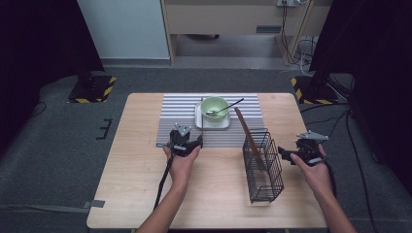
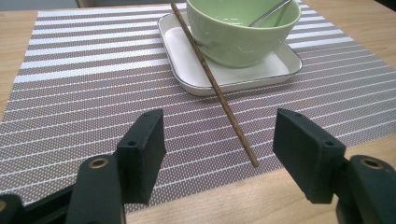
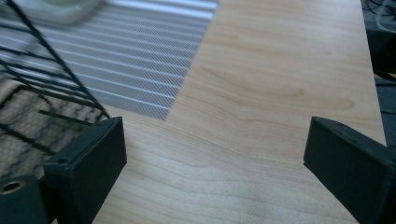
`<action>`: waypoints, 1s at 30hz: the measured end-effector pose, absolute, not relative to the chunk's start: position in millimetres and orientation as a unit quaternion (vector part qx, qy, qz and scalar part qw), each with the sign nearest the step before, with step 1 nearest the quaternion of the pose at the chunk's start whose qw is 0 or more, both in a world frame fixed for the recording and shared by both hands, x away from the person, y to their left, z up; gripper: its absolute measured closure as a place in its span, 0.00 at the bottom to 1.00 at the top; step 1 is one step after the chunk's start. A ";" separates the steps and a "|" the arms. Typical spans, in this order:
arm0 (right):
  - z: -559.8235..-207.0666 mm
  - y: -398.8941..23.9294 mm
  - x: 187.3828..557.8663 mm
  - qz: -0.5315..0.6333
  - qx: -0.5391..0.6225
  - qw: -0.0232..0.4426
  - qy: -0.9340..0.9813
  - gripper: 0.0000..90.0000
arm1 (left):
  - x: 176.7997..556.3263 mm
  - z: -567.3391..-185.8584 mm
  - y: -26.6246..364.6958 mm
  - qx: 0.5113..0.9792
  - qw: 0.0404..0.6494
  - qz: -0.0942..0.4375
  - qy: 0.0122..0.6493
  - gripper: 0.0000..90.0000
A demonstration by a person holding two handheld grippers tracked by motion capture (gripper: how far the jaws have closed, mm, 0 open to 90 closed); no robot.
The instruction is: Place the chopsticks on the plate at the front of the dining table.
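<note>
Left black two-jaw tongs: jaws apart, empty, above the near edge of the grey-and-white striped woven mat. Right black two-jaw tongs: apart, empty, beside the black wire basket. The left gripper view shows a thin brown wooden chopstick leaning on the white square tray beside the pale green glazed bowl; the high view adds a metal spoon inside.
</note>
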State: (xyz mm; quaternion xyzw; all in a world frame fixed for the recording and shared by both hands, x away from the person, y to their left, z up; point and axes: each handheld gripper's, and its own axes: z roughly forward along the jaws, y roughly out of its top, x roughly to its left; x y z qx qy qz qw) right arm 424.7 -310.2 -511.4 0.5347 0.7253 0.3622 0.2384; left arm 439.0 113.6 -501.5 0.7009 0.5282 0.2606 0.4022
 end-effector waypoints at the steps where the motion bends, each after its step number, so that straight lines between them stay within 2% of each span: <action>1: -506.1 -311.9 423.0 0.370 0.531 0.235 0.725 0.07 | 439.0 -501.5 113.6 0.701 0.402 0.261 0.528 0.37; 6: -483.4 -315.2 417.0 0.379 0.517 0.237 0.729 0.09 | 434.1 -499.2 119.6 0.713 0.404 0.256 0.513 0.35; 9: -461.9 -316.5 411.3 0.384 0.506 0.243 0.733 0.12 | 434.6 -501.2 123.4 0.740 0.404 0.227 0.488 0.30; 20: -402.1 -301.7 403.4 0.400 0.461 0.250 0.752 0.17 | 429.1 -500.3 137.9 0.740 0.411 0.222 0.483 0.29; 30: -380.4 -275.6 409.5 0.404 0.437 0.246 0.765 0.22 | 424.7 -499.6 138.1 0.757 0.407 0.231 0.456 0.24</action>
